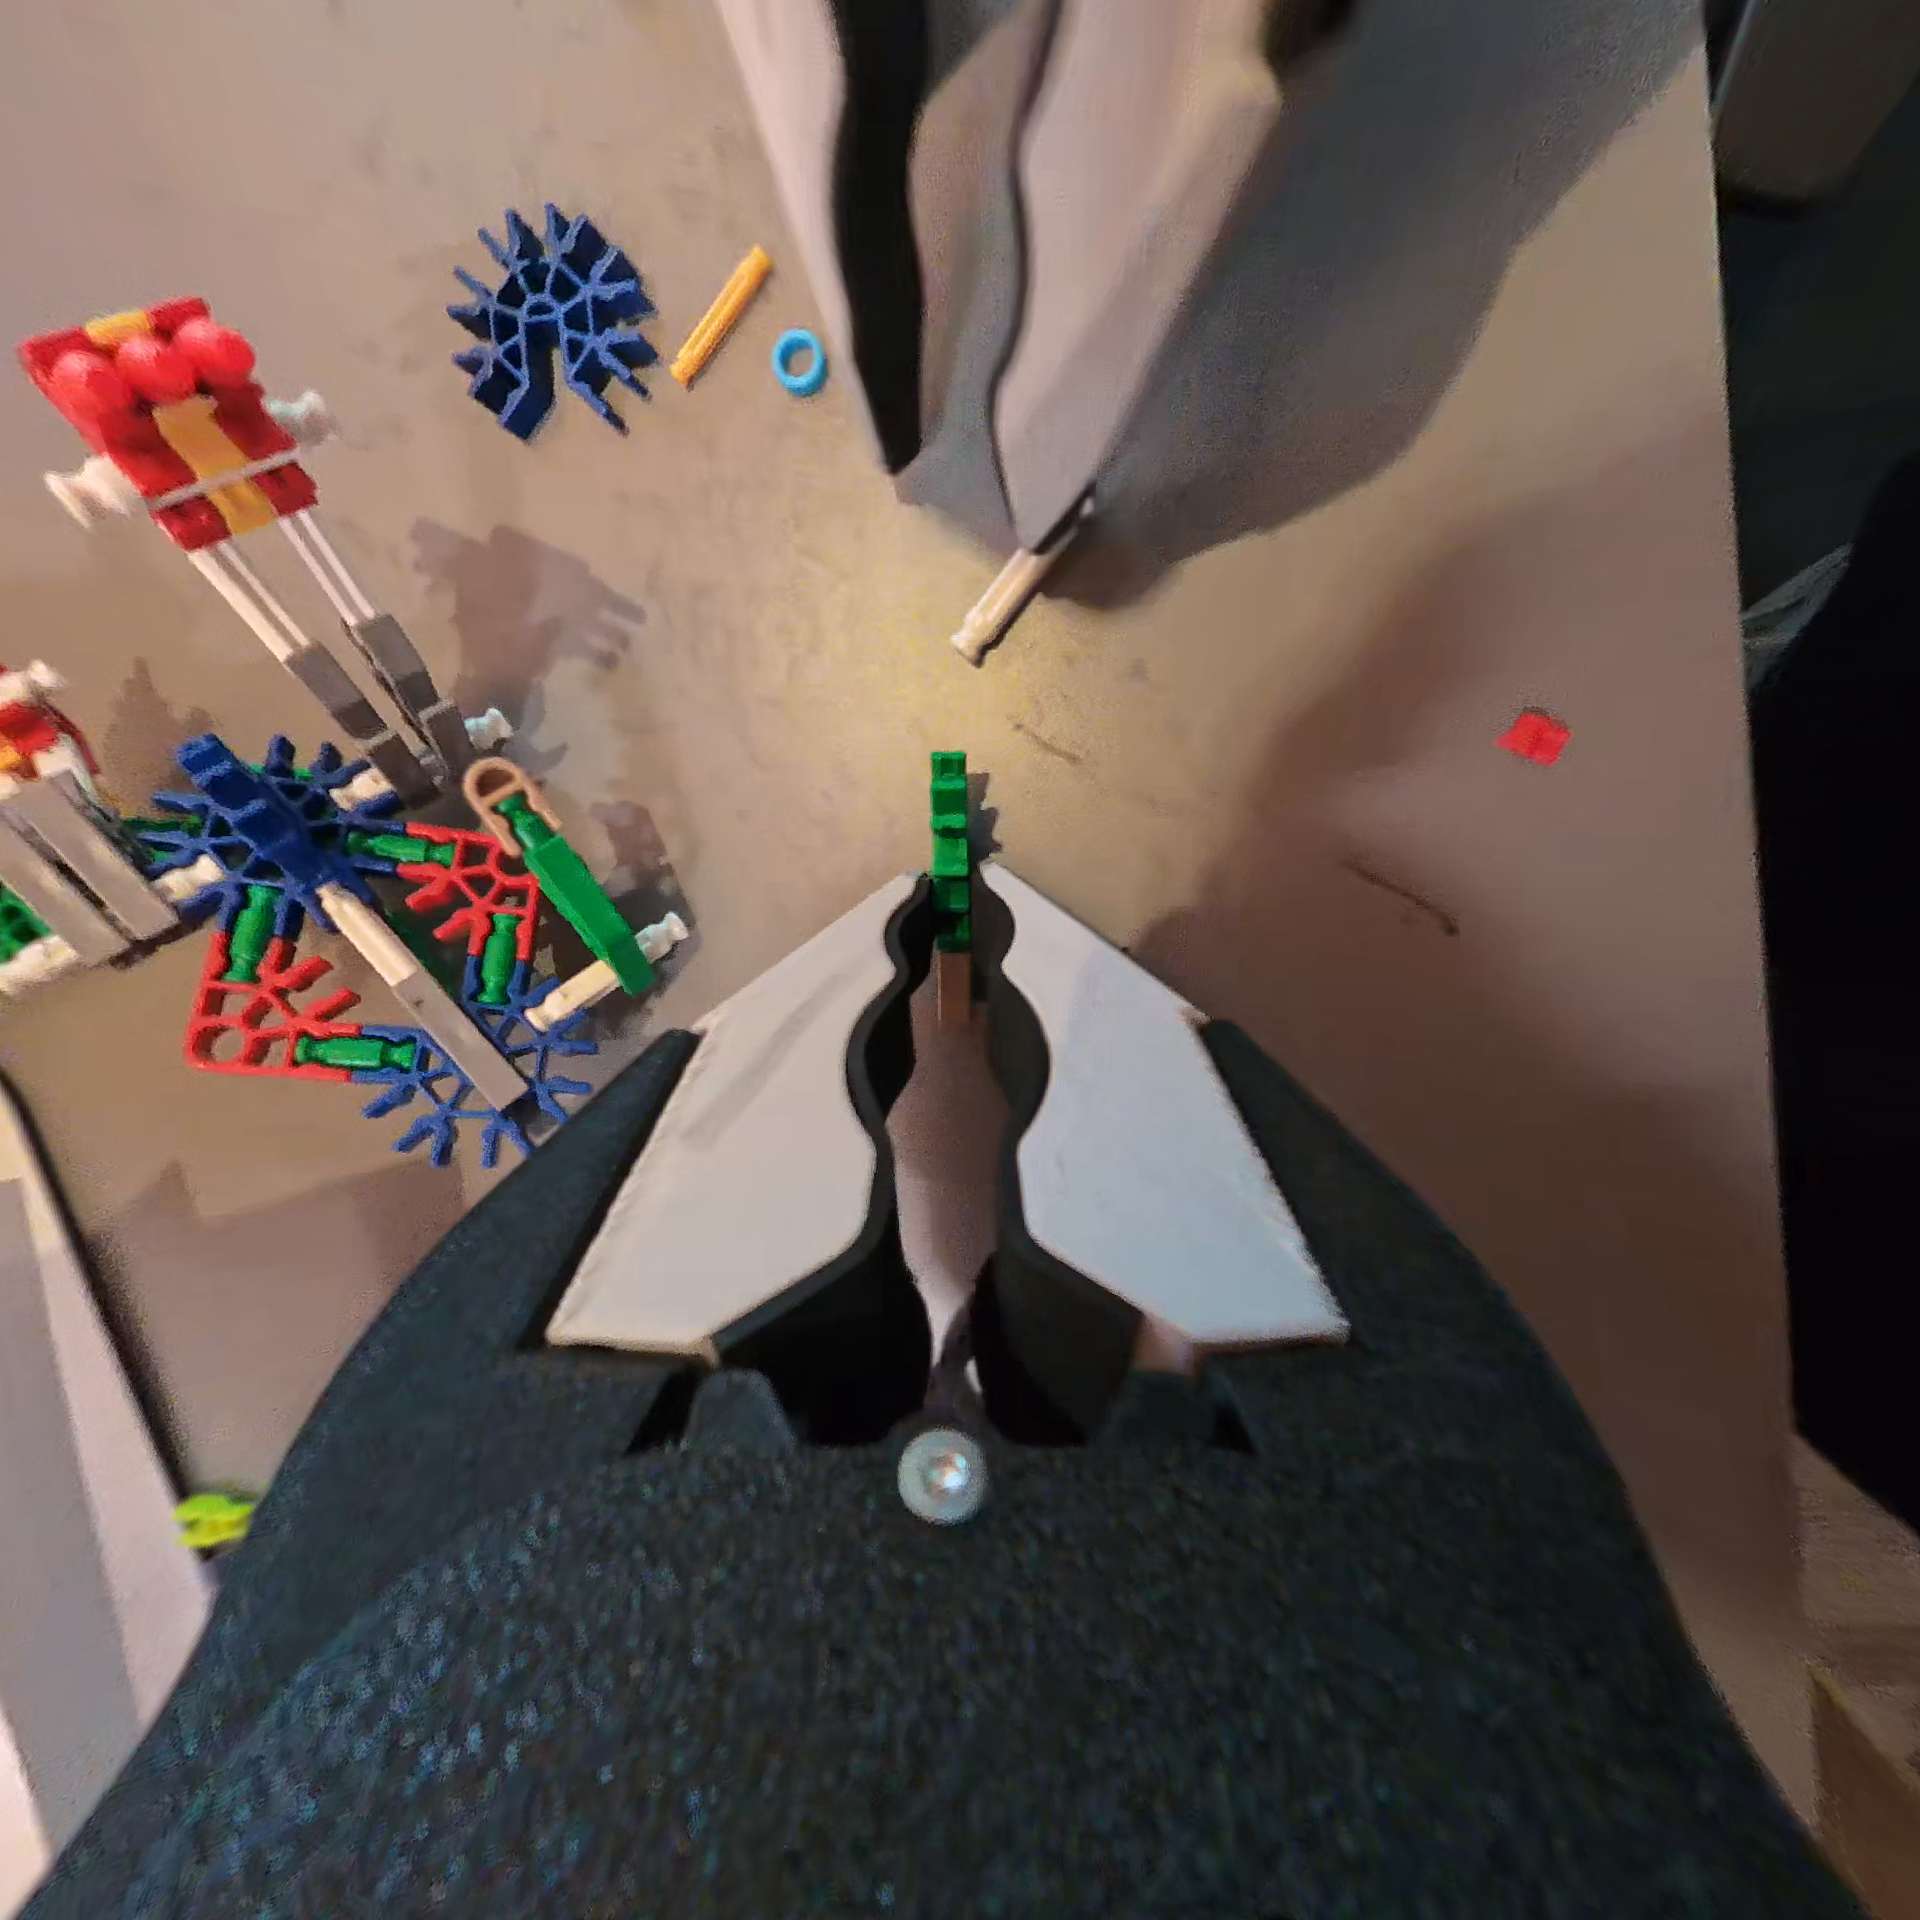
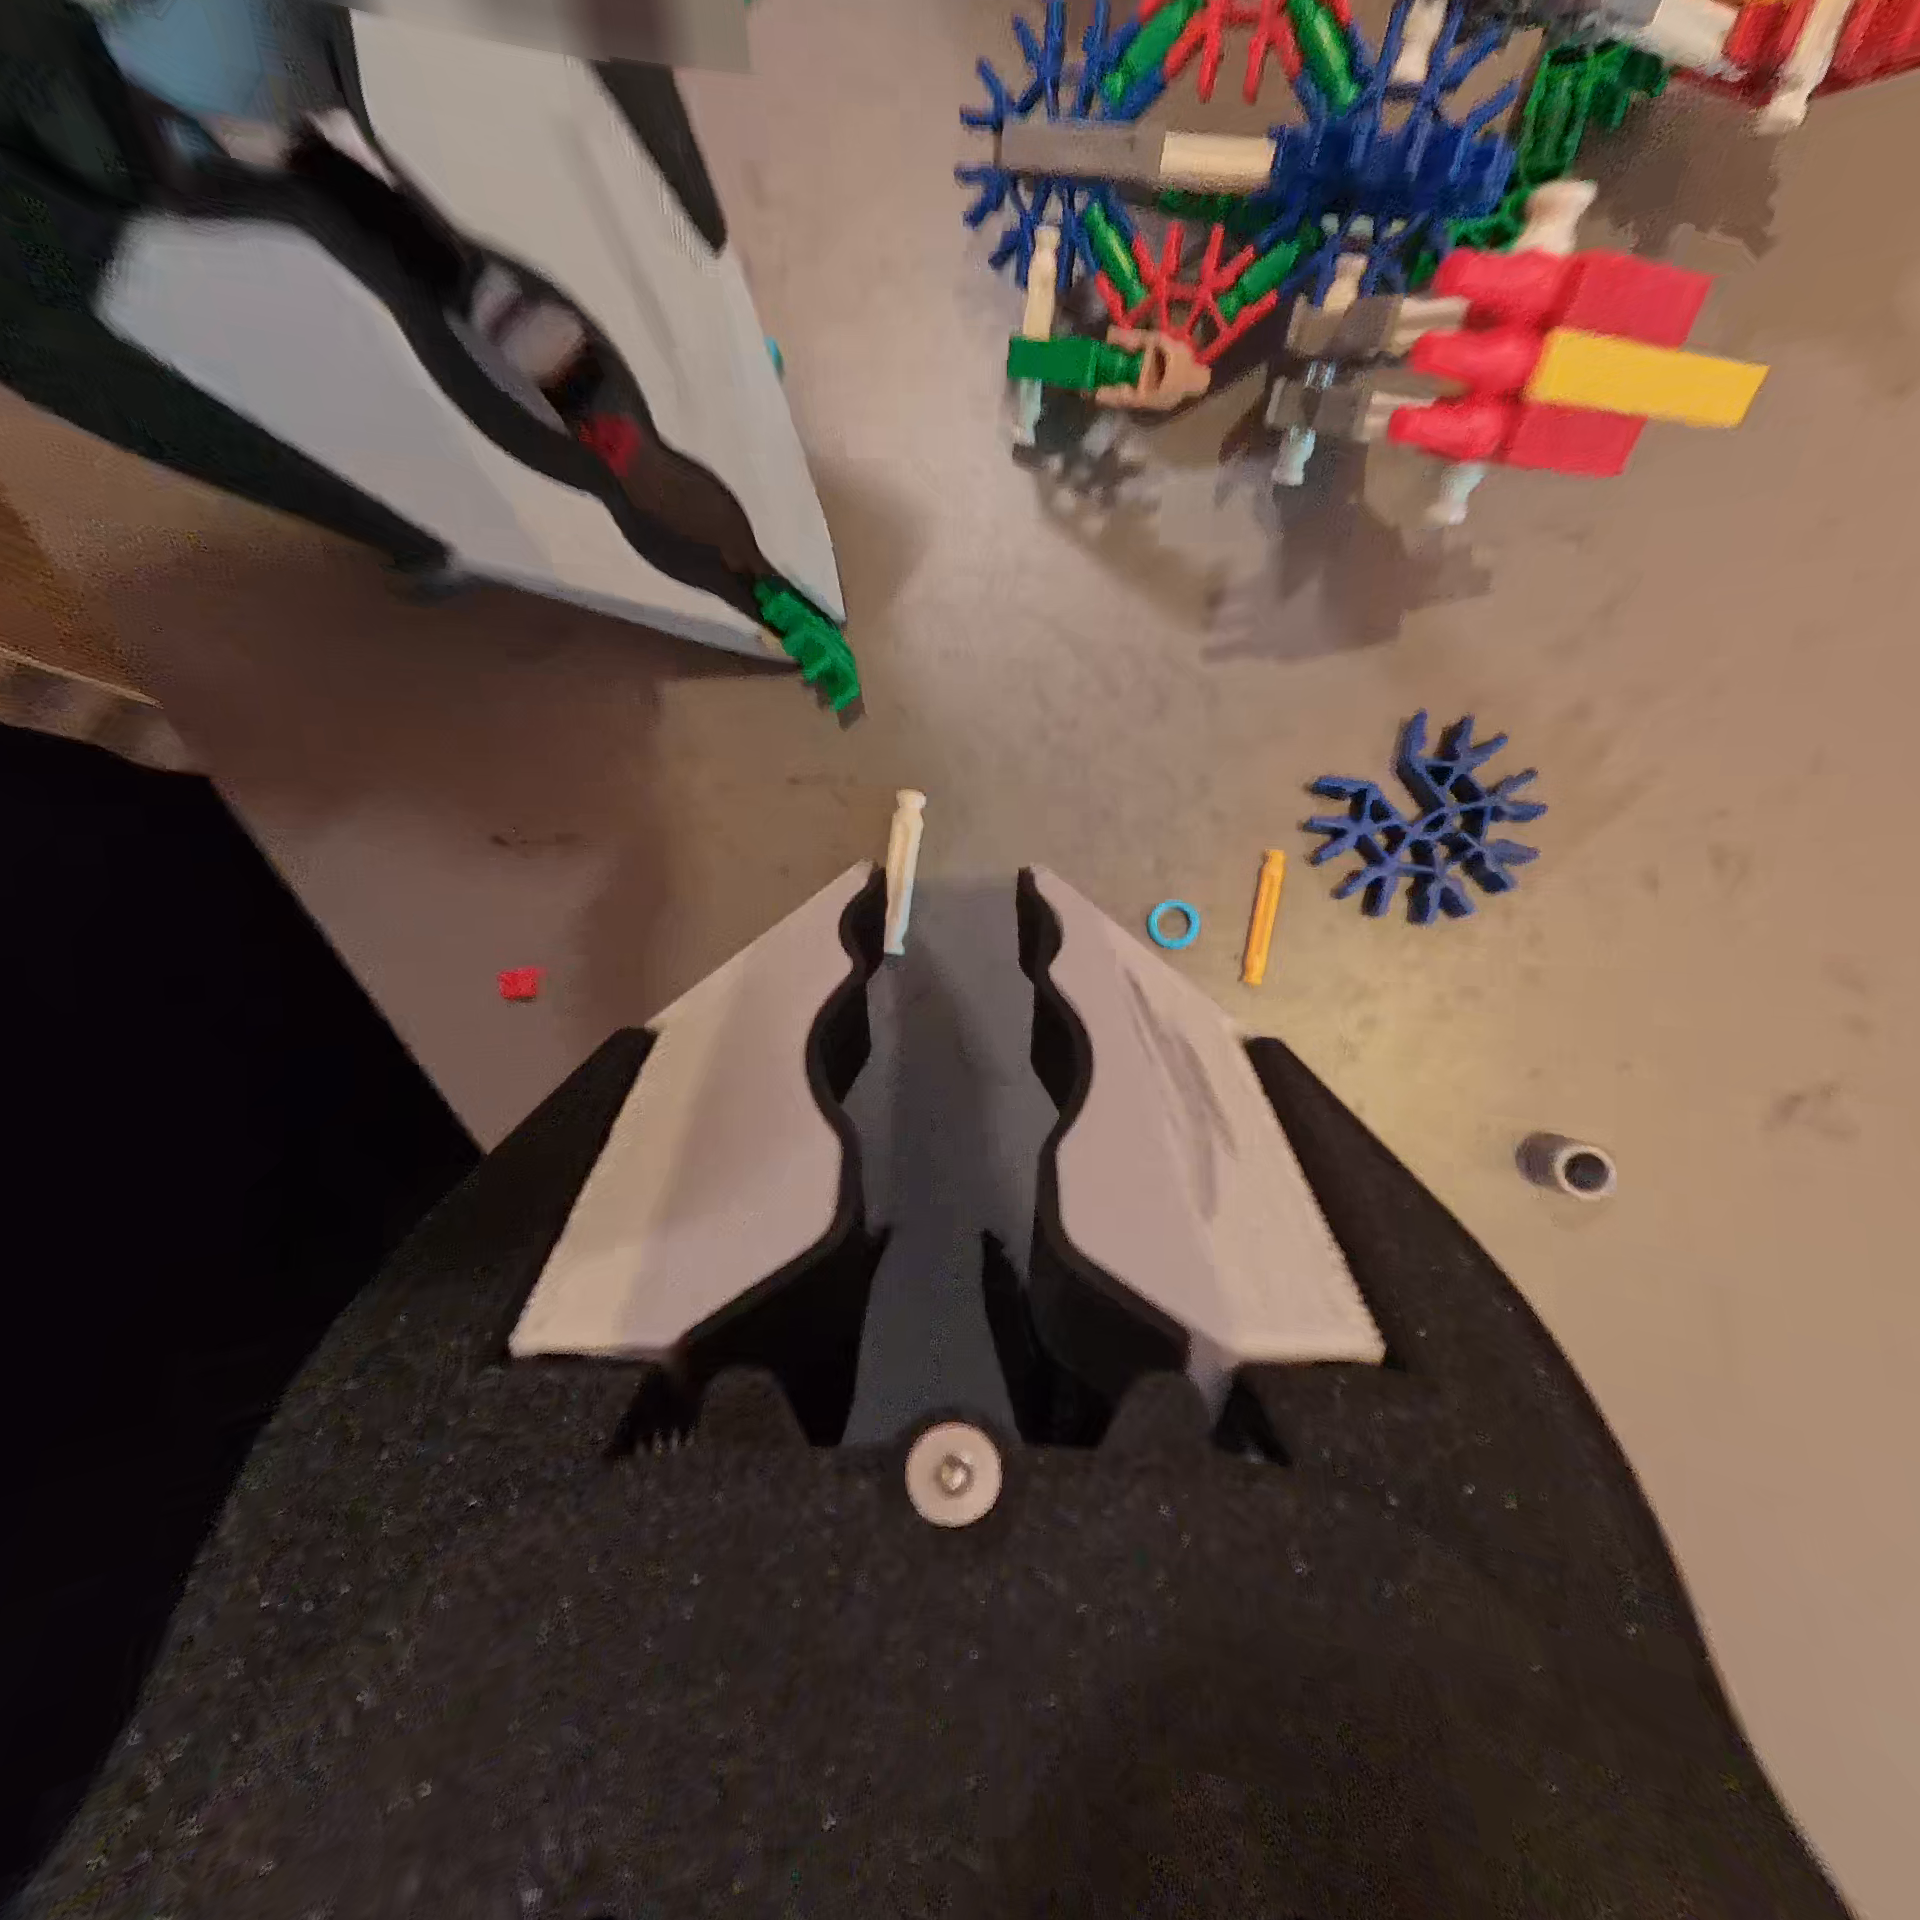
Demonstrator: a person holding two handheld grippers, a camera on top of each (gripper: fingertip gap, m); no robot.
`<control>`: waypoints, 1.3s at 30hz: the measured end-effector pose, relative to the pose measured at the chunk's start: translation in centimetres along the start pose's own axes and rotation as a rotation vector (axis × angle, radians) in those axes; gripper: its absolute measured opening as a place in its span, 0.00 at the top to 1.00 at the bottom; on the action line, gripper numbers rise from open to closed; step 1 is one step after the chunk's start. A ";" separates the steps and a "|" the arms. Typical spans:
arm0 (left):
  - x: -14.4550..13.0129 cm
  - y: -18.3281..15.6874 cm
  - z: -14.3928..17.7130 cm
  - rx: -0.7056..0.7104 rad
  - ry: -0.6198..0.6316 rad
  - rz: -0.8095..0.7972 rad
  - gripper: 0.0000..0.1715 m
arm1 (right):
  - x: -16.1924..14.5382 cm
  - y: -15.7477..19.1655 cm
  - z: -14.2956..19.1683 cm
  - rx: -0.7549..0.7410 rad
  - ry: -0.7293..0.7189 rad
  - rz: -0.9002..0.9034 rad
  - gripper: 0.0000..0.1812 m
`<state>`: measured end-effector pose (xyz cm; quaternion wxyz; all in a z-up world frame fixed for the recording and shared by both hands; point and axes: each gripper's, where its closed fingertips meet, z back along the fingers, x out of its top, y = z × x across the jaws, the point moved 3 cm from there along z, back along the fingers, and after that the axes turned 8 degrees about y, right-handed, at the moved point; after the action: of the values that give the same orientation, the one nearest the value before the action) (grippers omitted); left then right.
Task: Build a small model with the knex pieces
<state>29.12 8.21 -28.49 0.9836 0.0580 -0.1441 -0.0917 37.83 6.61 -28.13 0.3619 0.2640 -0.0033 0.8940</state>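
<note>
My left gripper [image 1: 954,883] is shut on a small green connector [image 1: 949,821], which sticks up past its tips above the tan table. It also shows in the right wrist view [image 2: 810,644], held in that gripper at the upper left. My right gripper [image 2: 948,878] has its jaws apart. A short white rod [image 2: 902,862] sits at its tips against the left finger. The gap is far wider than the rod. In the left wrist view the rod [image 1: 997,613] pokes out from under the right gripper [image 1: 1039,520], ahead of the green connector.
A built model of blue, red, green and white parts [image 1: 312,914] [image 2: 1299,208] stands to one side. Loose on the table are a blue snowflake connector [image 2: 1423,821], an orange rod [image 2: 1260,914], a blue ring [image 2: 1174,923], a red bit [image 2: 520,982] and a grey tube [image 2: 1569,1166]. The tips of one gripper are about 7 cm away from the tips of the other.
</note>
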 end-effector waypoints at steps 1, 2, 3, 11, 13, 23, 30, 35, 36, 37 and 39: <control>0.1 0.1 0.0 -0.016 0.000 0.028 0.98 | -0.2 0.0 -0.3 -0.036 0.014 0.012 0.86; 0.1 0.3 -0.1 -0.024 0.000 0.051 0.98 | -0.2 0.2 -0.6 -0.051 0.013 0.019 0.86; 0.2 0.4 -0.1 -0.037 0.001 0.076 0.98 | 0.0 0.5 -0.7 -0.053 0.007 0.026 0.91; 0.5 0.5 -0.4 -0.105 -0.007 0.198 0.98 | 0.0 0.8 -0.9 -0.045 -0.028 -0.008 0.97; 0.5 0.6 -0.4 -0.117 -0.013 0.223 0.98 | 0.2 0.9 -0.9 -0.009 -0.048 -0.040 0.97; 0.7 0.6 -0.5 -0.084 -0.010 0.230 0.98 | 1.7 0.8 -0.7 0.181 -0.204 -0.329 0.98; 1.1 0.0 -0.6 0.067 0.013 0.154 0.98 | 2.0 1.1 -1.1 0.172 -0.212 -0.363 0.98; 1.4 -0.3 -0.7 0.166 0.032 0.092 0.98 | 1.9 1.1 -1.0 0.182 -0.217 -0.373 0.98; 1.5 -0.3 -0.7 0.178 0.033 0.084 0.98 | 1.8 1.1 -1.0 0.187 -0.222 -0.381 0.98; 1.5 -0.3 -0.7 0.186 0.031 0.081 0.98 | 1.8 1.1 -1.0 0.192 -0.226 -0.387 0.98; 1.5 -0.3 -0.7 0.187 0.028 0.087 0.98 | 1.8 1.1 -1.0 0.201 -0.232 -0.392 0.98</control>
<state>30.66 7.66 -28.81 0.9789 0.1443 -0.1408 -0.0344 35.55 7.10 -27.96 0.4978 0.3951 0.0952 0.7662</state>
